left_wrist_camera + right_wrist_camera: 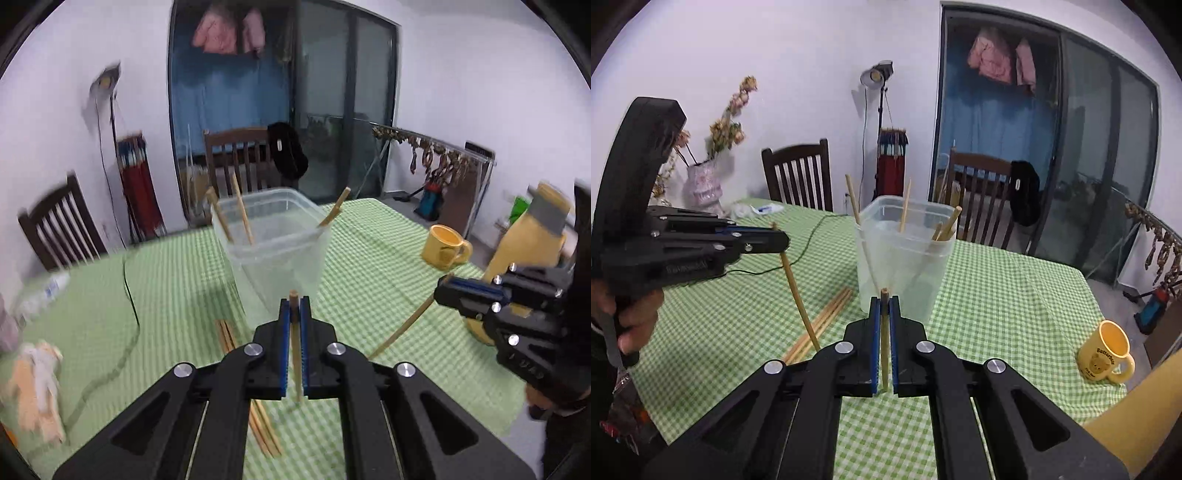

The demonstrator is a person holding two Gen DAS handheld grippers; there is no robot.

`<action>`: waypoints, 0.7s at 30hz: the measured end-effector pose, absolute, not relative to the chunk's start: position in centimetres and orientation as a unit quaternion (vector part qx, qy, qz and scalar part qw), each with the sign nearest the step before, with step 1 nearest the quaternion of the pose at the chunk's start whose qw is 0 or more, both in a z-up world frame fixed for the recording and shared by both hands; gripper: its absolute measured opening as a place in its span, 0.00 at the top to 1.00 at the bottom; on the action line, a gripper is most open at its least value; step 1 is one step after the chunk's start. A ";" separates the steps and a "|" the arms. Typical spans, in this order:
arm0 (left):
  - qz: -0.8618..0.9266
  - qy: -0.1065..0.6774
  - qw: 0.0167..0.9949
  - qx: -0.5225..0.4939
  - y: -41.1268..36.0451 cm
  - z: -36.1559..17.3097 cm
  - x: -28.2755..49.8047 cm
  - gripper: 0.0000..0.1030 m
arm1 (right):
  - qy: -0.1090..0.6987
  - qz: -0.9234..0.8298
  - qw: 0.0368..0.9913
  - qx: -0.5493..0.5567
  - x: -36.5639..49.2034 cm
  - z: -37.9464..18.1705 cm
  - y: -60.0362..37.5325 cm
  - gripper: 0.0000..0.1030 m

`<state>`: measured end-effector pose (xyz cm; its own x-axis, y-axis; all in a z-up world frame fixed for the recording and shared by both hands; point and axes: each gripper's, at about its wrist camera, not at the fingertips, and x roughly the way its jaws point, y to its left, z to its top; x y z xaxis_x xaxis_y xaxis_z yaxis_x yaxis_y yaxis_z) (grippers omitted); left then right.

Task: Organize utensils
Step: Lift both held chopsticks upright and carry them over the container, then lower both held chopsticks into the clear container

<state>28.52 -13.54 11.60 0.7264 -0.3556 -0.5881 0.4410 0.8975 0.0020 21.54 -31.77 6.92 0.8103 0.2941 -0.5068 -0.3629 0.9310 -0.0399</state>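
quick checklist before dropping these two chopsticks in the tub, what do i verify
1. Left claw shut on its chopstick: ok.
2. Right claw shut on its chopstick: ok.
3. Clear tub upright on the green checked tablecloth, mouth open: ok.
4. Room in the tub beside the chopsticks already inside: ok.
5. Held tips above the tub rim: not ok, both sit lower.
6. Loose chopsticks on the table left to collect: not ok.

Motion blur smears the cloth and bottle.
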 end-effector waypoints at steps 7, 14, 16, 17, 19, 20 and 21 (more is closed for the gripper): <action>-0.220 0.317 0.920 0.063 -14.7 11.7 30.9 0.98 | 0.275 0.167 0.945 -0.054 24.2 7.3 -31.7 0.95; -0.237 0.382 0.886 0.117 -13.7 12.6 32.4 0.97 | 0.339 0.206 0.915 -0.075 25.8 8.7 -31.7 0.95; -0.242 0.393 0.878 0.126 -13.3 12.7 32.2 0.97 | 0.358 0.215 0.904 -0.088 25.8 9.0 -31.6 0.95; -0.245 0.403 0.872 0.134 -13.2 12.8 32.0 0.97 | 0.367 0.219 0.899 -0.090 25.8 9.1 -31.6 0.95; -0.253 0.421 0.861 0.134 -12.8 13.1 31.8 0.97 | 0.381 0.223 0.892 -0.098 25.9 9.4 -31.4 0.95; -0.254 0.429 0.855 0.138 -12.7 13.2 31.7 0.97 | 0.386 0.226 0.889 -0.101 25.9 9.4 -31.3 0.95; -0.253 0.435 0.852 0.142 -12.5 13.3 31.6 0.97 | 0.392 0.227 0.885 -0.108 25.8 9.5 -31.1 0.95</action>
<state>31.60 -12.49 13.31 0.4929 -0.3080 -0.8138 0.5556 0.8312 0.0219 25.80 -31.10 9.50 0.5885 0.3171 -0.7437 -0.4874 0.8731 -0.0134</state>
